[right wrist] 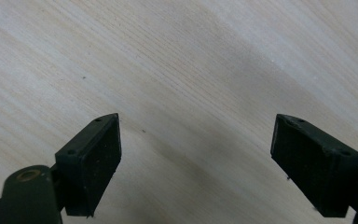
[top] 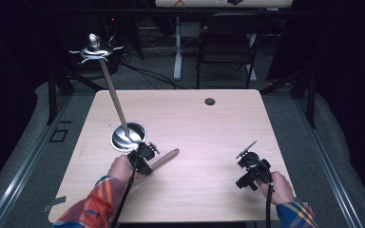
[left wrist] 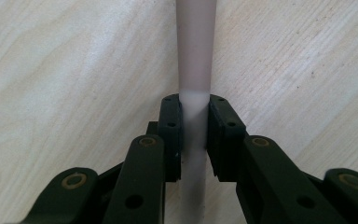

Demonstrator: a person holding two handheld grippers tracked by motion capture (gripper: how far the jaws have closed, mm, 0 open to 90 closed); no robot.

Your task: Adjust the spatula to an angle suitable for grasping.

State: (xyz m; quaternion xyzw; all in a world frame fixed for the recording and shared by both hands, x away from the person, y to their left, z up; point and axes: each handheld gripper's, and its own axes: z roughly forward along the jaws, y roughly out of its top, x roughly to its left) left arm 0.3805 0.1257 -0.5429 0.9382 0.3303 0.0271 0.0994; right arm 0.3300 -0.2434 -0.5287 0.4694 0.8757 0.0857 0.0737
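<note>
At the near left of the table (top: 195, 123), just below the metal bowl (top: 126, 137), I am clamping the fingers of my left gripper (top: 143, 154) around a pale wooden handle (left wrist: 195, 70). From the left gripper view, the two black pads are pressing on either side of that round handle, which is lying flat on the wood and running straight away from me between them. From above, the handle (top: 164, 159) is pointing out to the right of my left hand (top: 121, 167), close to the bowl but apart from its rim. A long stick with a metal, clawed head is leaning out of the bowl toward the far left; I cannot tell what it is. My right gripper (top: 253, 168) is waiting well apart at the near right, its fingers (right wrist: 93, 158) spread wide over bare wood with nothing between them. As I judge it, I am at the grasping step: the hold is made, the lift is not yet begun. Next I am going to need a clean, level lift, keeping the grip firm so the round handle is not rolling or slipping between the pads, and keeping its far end clear of the bowl.
</note>
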